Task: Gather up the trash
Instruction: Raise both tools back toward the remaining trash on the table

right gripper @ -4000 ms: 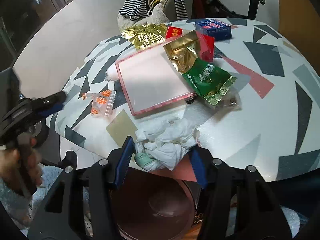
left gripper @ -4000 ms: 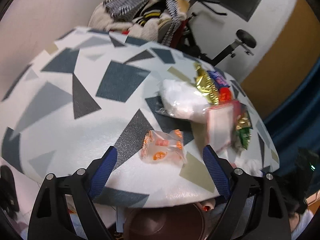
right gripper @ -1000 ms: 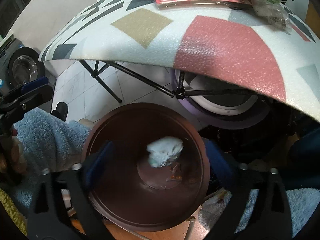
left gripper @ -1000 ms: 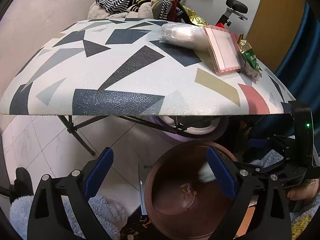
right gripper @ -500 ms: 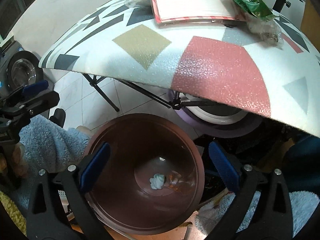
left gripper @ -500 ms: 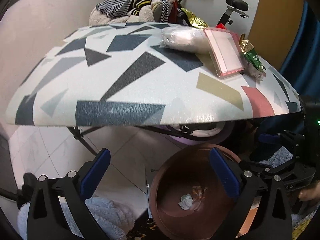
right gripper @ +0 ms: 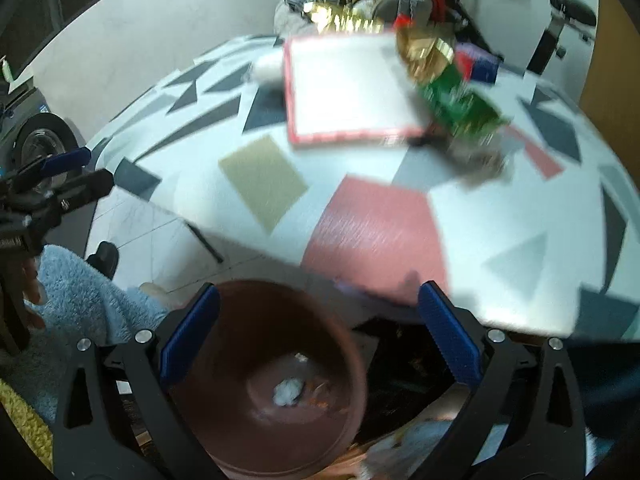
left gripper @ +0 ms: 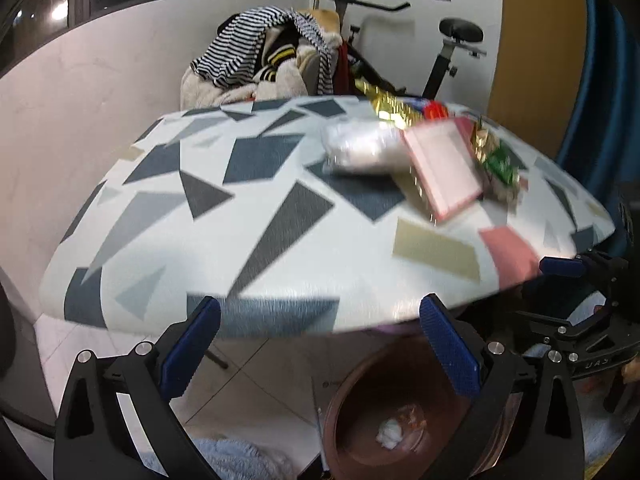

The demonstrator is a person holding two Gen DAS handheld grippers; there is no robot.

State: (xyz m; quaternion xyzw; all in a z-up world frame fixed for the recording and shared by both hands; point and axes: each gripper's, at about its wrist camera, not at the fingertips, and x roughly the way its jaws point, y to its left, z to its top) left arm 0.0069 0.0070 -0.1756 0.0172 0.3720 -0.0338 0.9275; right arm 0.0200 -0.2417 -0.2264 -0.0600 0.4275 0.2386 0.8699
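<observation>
Both views blurred by motion. Trash remaining on the table point(left gripper: 248, 240): a clear plastic bag of white stuff point(left gripper: 360, 148), a flat pink-edged packet point(left gripper: 444, 168) leaning partly over it, crumpled gold foil point(left gripper: 390, 106) at the far edge, a green and gold wrapper point(left gripper: 498, 164) just right of the packet, and a crinkled clear wrapper point(right gripper: 480, 164) touching the green one. A red piece and a blue box point(right gripper: 484, 66) sit behind, detail too smeared to tell.

Brown bin point(right gripper: 280, 380) on the floor below the near table edge. Inside on the bottom: a white crumpled tissue point(right gripper: 288, 391) and a small orange-printed wrapper point(right gripper: 318, 394) beside it.

Left gripper point(left gripper: 320, 344): jaws wide, nothing between them, held low in front of the table edge. Right gripper point(right gripper: 316, 338): jaws wide, empty, above the bin. A blue fleecy sleeve point(right gripper: 80, 292) shows at left in the right wrist view.

Against the frame half a second back: both cameras have tipped up, so the tabletop now fills most of each view and the bin has dropped toward the bottom. Tissue and orange wrapper lie as they did. Four seconds back both were still on the table, the orange wrapper between the left jaws and the tissue between the right ones.
</observation>
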